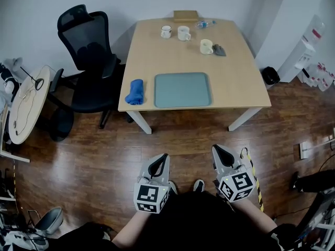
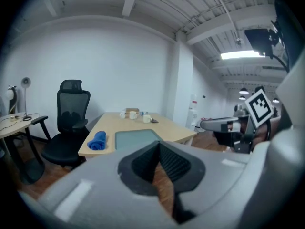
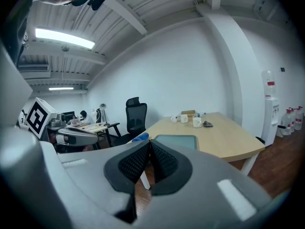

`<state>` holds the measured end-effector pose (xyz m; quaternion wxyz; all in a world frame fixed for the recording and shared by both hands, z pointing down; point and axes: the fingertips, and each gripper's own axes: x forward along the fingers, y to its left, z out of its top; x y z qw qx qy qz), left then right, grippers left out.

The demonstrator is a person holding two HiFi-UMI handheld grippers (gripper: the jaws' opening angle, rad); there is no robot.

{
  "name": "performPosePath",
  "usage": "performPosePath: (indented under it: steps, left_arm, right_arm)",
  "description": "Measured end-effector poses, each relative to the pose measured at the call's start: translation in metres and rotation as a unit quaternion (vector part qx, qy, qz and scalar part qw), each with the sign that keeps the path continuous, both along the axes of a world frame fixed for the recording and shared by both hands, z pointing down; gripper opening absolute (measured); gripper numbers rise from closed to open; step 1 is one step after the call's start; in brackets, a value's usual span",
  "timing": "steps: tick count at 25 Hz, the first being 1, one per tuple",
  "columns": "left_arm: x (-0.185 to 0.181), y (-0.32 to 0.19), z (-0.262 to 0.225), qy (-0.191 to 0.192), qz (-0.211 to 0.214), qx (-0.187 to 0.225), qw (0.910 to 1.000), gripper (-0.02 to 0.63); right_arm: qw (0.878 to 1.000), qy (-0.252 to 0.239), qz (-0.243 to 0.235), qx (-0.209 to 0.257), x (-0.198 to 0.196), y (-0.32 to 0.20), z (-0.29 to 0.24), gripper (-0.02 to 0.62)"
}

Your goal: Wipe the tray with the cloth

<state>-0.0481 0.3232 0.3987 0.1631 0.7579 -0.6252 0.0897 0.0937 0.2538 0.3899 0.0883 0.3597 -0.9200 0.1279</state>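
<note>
Head view, cloth [image 1: 135,92] long axis near-to-far, beside tray [image 1: 182,89], left gripper [image 1: 162,157], right gripper [image 1: 218,149] both closed, empty

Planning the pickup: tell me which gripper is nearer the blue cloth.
Left. The left gripper is over the floor short of the blue cloth; the right gripper is beside it, farther right, opposite the tray's right edge.
</note>
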Motion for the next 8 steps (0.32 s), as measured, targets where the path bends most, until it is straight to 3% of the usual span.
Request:
performPosePath:
  steps: [8]
  left_arm:
    - [0.0107, -0.0008, 0.0049, -0.001, 0.015, -0.012, 0.9998, 0.002]
  right_arm:
    - [1.0, -0.002, 0.005, 0.002, 0.0041, 0.0002, -0.0008, 0.008]
